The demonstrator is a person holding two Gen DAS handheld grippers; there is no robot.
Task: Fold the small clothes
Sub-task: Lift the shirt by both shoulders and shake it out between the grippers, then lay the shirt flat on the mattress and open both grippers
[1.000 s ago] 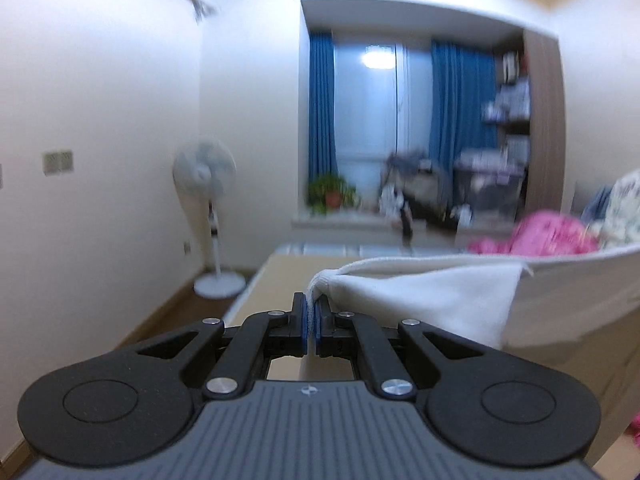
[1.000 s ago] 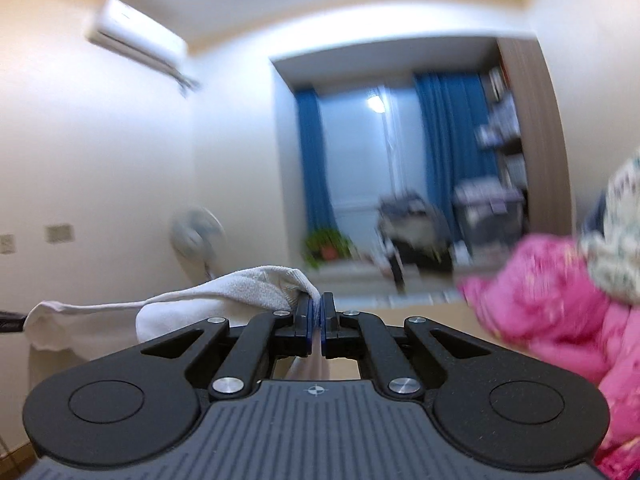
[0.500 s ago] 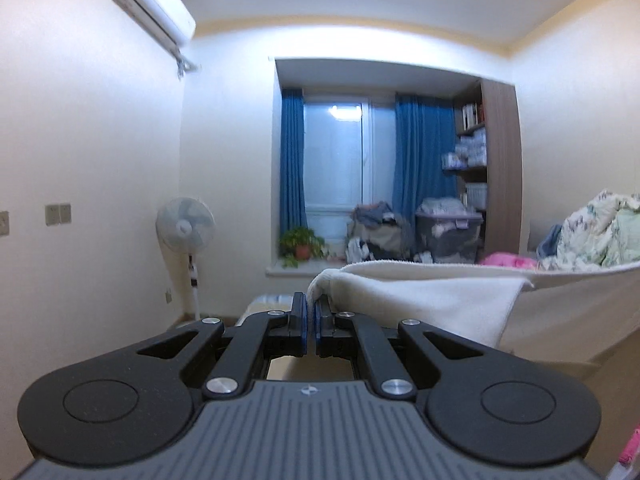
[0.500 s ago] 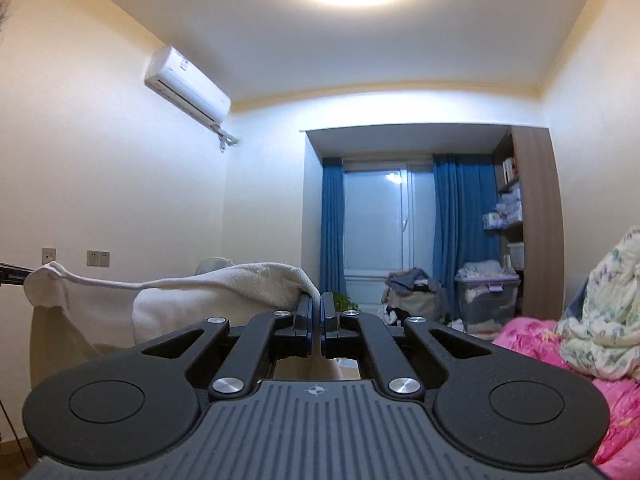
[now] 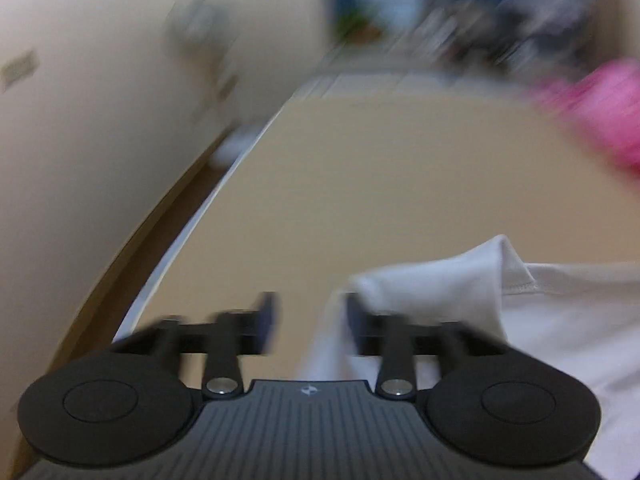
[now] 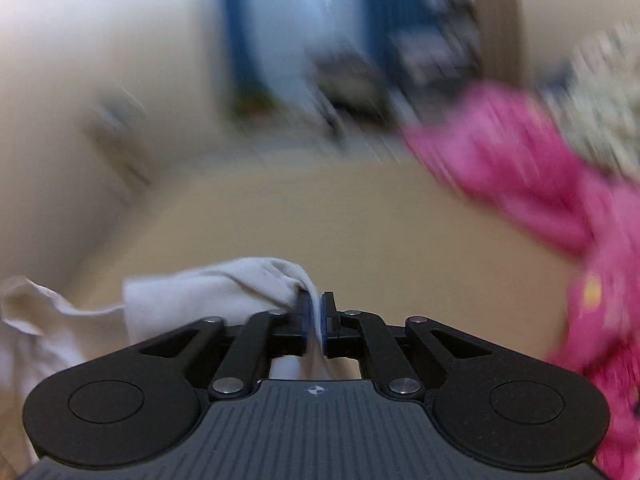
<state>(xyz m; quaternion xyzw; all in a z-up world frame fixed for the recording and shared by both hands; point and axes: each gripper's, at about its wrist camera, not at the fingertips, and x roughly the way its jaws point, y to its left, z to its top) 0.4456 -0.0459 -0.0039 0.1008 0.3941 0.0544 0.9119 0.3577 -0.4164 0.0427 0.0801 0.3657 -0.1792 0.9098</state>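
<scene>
A small white garment (image 5: 440, 280) lies low over the beige surface (image 5: 380, 168), spreading to the right in the left wrist view. My left gripper (image 5: 310, 312) has its jaws opening and well apart; the cloth's corner rests against the right finger (image 5: 354, 312) only. In the right wrist view the same white garment (image 6: 224, 292) bunches to the left. My right gripper (image 6: 318, 308) has its jaws opening by a narrow gap, and a strip of the cloth still runs down between them. Both views are blurred by motion.
A pink cloth heap (image 6: 520, 168) sits at the right on the beige surface (image 6: 360, 220), with a pale patterned cloth (image 6: 600, 120) behind it. The surface's left edge (image 5: 208, 208) runs beside a wall. The pink heap (image 5: 600, 104) also shows at the far right.
Both grippers have swung down from facing the room toward the beige surface, bringing the white garment down with them. The left jaws have parted wide and the right jaws slightly.
</scene>
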